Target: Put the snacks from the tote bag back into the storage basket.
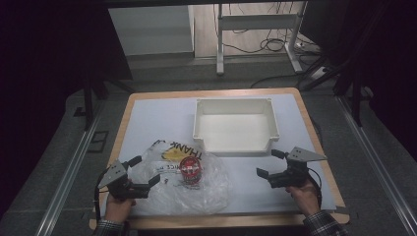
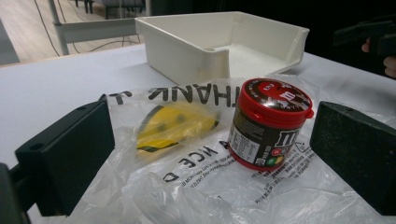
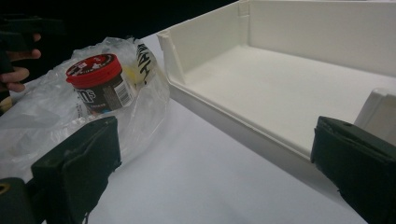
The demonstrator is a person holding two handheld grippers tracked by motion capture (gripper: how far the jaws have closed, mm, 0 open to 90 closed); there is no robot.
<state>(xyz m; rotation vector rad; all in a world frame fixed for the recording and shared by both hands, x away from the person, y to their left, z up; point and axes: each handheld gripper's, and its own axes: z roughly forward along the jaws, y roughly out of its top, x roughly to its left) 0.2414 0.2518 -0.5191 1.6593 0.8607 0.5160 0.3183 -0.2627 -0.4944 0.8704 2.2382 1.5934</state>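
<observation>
1. We are holding the left gripper point(image 1: 145, 174) wide open at the plastic bag's point(image 1: 211, 189) edge, gripping nothing.
2. The red-lidded jar point(image 1: 190, 170) is standing upright on that bag (near the white tray point(image 1: 236, 104)).
3. We are keeping the right gripper point(image 1: 269, 162) wide open, empty.

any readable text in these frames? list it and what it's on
"THANK": plastic bag, black print, upside down in the left gripper view; rest of that line cut off.
"NICE D": same bag, lower line, partly creased away.
Fine print on the bag: too small to read.
Red-lidded tub: lid and side label blurred, unreadable.
White tray: no text.
</observation>
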